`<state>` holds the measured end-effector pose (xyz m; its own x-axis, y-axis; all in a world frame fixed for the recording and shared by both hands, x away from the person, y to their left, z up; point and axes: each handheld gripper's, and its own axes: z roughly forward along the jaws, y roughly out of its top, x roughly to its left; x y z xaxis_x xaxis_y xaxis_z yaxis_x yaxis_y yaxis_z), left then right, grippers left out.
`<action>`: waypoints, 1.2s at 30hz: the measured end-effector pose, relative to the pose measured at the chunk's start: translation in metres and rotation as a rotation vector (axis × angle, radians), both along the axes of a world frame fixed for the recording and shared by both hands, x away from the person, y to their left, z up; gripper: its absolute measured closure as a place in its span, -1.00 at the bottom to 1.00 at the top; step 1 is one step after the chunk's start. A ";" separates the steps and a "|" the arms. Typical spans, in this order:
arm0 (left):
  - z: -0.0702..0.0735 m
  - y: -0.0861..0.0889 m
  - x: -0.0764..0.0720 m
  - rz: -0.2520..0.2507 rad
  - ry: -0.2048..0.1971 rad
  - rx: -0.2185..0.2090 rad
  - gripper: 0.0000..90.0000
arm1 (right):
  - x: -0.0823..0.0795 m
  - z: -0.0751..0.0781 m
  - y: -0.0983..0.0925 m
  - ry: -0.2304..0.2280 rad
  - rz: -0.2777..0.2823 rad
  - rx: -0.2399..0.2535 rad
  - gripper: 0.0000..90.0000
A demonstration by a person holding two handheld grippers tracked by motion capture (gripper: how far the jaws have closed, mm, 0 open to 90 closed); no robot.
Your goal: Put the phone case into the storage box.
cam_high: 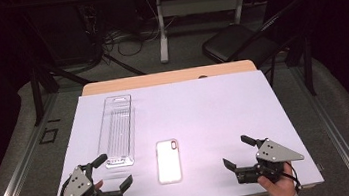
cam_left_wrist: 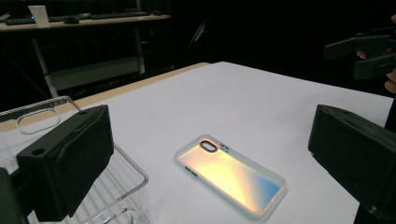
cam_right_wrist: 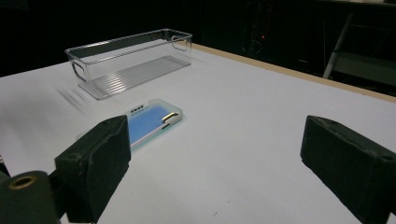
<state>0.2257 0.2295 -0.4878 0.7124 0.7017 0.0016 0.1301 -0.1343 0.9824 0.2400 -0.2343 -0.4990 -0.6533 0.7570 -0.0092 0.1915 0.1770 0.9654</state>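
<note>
my left hand-held gripper [cam_high: 112,172] and right hand-held gripper [cam_high: 233,152] hover spread and empty at the near tabletop [cam_high: 214,108] edge; the phone case [cam_high: 168,160] lies flat between them, just beside the clear bin [cam_high: 118,130].

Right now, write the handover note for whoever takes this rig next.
Left gripper: open, holding nothing, near the table's front edge by the near end of the clear plastic bin.
Right gripper: open, holding nothing, at front right.
Phone case: flat on the white table, between the grippers, just right of the bin, untouched.
Bin: nothing in it.
Done: nothing yet.
Left: probably pick up the case and put it in the bin.
</note>
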 end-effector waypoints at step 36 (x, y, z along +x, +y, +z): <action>0.012 -0.011 0.021 -0.002 0.105 -0.004 -0.99 | 0.016 0.023 0.022 0.112 0.043 -0.052 -0.57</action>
